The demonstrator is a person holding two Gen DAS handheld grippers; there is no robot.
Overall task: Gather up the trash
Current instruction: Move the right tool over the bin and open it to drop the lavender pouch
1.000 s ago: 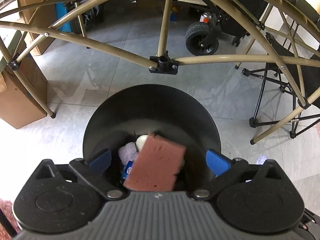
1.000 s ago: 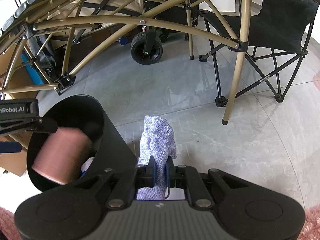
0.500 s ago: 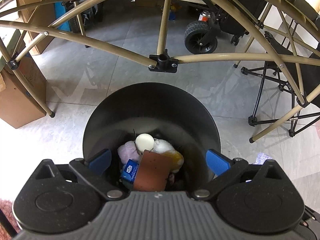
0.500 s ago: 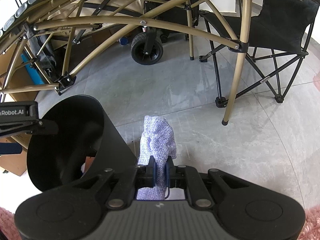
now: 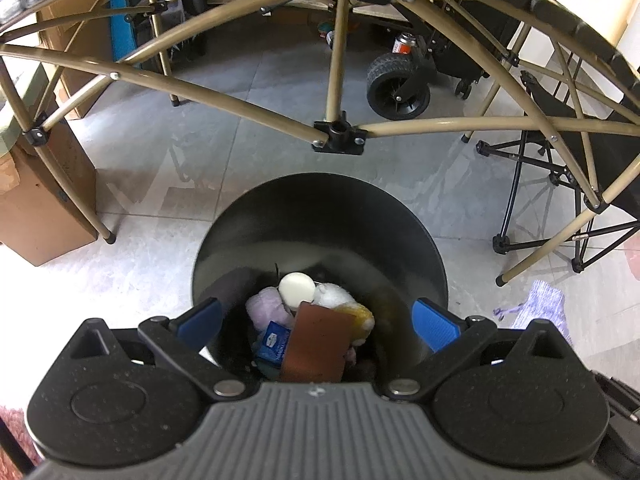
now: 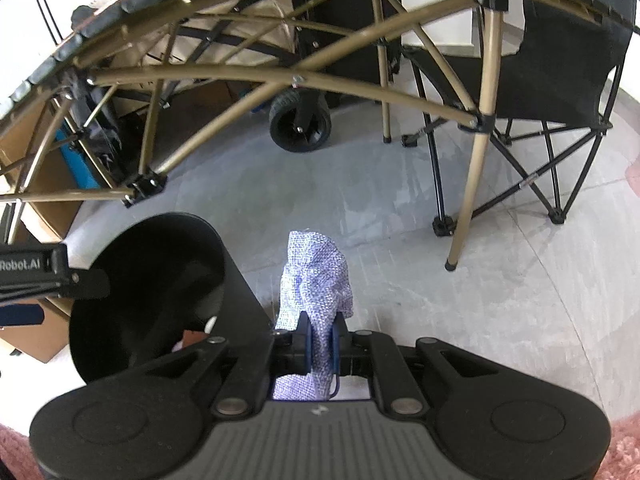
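Note:
A black round trash bin (image 5: 320,200) stands on the tiled floor. Inside it lie a brown sponge (image 5: 316,344), a blue packet (image 5: 274,342), a white round lid (image 5: 297,288) and soft pale scraps. My left gripper (image 5: 318,320) is open and empty right above the bin's mouth. My right gripper (image 6: 322,340) is shut on a blue-white woven cloth (image 6: 316,276) and holds it upright just right of the bin (image 6: 160,280). The cloth also shows in the left wrist view (image 5: 542,308).
A tan folding table frame (image 5: 340,136) arches over the floor behind the bin. A black folding chair (image 6: 560,80) stands at the right, a wheeled cart (image 5: 398,88) at the back, cardboard boxes (image 5: 36,208) at the left. Pink rug (image 6: 624,440) at the lower edges.
The brown sponge dropped from my open left gripper and now rests inside the bin. The right gripper has lifted and tilted slightly, still holding the cloth.

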